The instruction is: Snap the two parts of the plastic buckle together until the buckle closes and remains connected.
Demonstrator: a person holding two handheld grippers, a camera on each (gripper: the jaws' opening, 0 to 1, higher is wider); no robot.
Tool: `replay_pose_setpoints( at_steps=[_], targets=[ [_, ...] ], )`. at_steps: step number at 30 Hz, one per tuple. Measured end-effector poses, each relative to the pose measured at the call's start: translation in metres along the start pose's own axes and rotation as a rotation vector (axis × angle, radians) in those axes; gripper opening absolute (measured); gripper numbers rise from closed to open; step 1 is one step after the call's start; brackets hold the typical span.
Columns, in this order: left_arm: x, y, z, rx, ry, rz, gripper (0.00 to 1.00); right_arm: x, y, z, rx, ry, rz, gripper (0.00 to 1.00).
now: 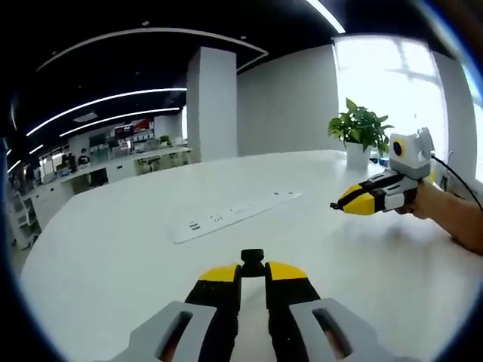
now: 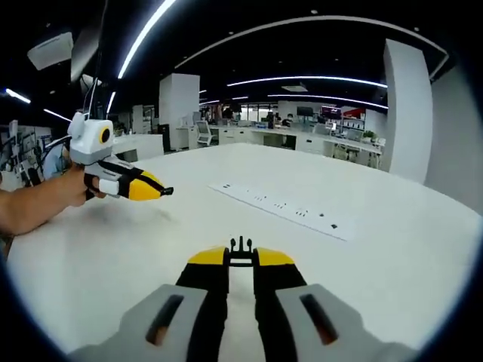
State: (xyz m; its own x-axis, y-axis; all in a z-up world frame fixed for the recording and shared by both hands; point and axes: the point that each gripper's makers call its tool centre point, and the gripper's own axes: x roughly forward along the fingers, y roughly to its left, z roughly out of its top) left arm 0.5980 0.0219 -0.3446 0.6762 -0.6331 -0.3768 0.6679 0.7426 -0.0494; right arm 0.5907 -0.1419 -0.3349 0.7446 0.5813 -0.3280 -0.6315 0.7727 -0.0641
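We are holding one buckle part in each hand-held gripper above the white surface. Our left hand-held gripper is pinching the socket part between nearly closed jaws. Our right hand-held gripper is pinching the pronged part the same way. The two are hovering well apart, either side of a power strip lying mid-surface. A plant is standing at the far edge.
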Motion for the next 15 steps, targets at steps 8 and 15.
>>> replay_pose_setpoints(
  at_steps=[8,15],
  targets=[
    [-0.0016,0.0047,0.001,-0.027,-0.024,-0.017,0.11,-0.0032,-0.0036,0.0024,0.009,-0.014,-0.021,0.1],
    [-0.0034,0.0001,0.0011,0.008,-0.016,-0.042,0.1,-0.0019,-0.0028,0.0007,0.021,-0.007,-0.013,0.1]
  ],
)
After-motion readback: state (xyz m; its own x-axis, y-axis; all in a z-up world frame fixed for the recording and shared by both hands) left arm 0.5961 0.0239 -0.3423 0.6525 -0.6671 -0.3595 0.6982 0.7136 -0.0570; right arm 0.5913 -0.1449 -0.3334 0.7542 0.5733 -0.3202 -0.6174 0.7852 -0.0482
